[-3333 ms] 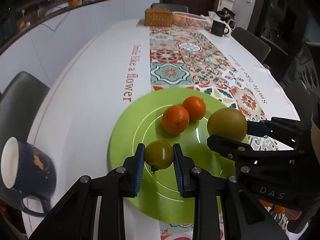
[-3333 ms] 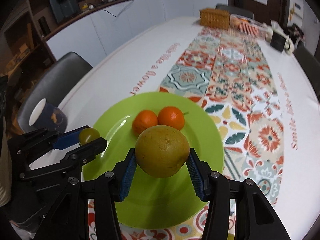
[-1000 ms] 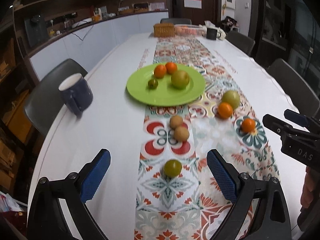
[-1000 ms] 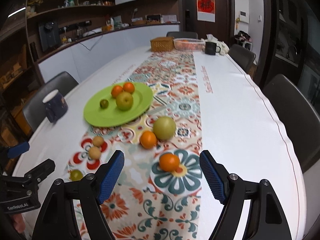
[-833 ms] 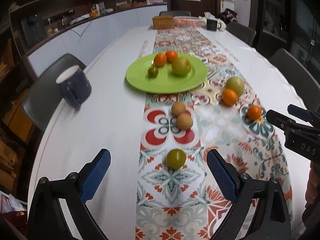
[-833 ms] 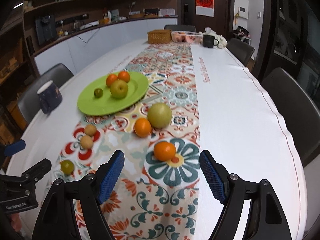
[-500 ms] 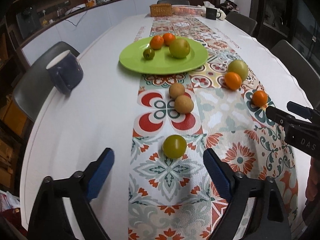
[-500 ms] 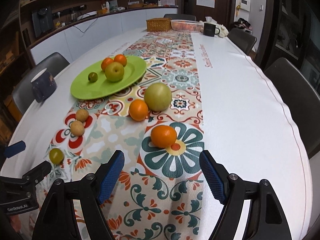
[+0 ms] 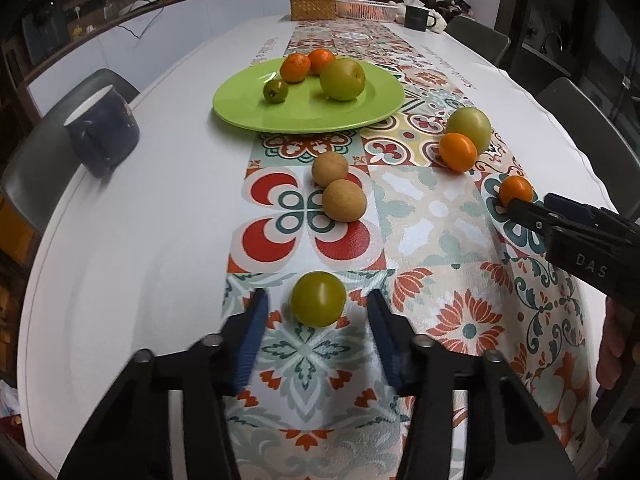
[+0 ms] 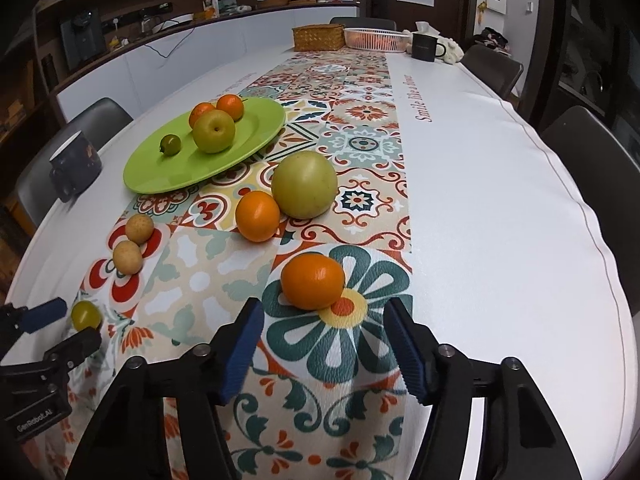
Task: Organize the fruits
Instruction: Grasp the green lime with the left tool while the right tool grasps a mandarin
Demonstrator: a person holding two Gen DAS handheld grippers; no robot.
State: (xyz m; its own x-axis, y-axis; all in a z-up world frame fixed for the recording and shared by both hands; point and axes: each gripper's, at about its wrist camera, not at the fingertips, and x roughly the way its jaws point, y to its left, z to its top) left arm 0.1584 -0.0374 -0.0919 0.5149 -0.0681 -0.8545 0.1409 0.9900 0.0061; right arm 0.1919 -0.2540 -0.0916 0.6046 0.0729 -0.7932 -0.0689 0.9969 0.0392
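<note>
Left gripper [image 9: 316, 316]: jaws closing, small green fruit [image 9: 318, 299] lies between them on the patterned runner [image 9: 420, 216], pads not yet touching. Right gripper [image 10: 323, 322]: jaws closing, orange [image 10: 313, 281] just ahead of the tips, slightly toward the left pad, untouched. Each fruit is round, dead ahead of its own gripper; green plate [image 9: 240, 106] lies well beyond

Even indoor light, soft shadows, dark vignetted fisheye corners, bowed edges, slight motion blur.
</note>
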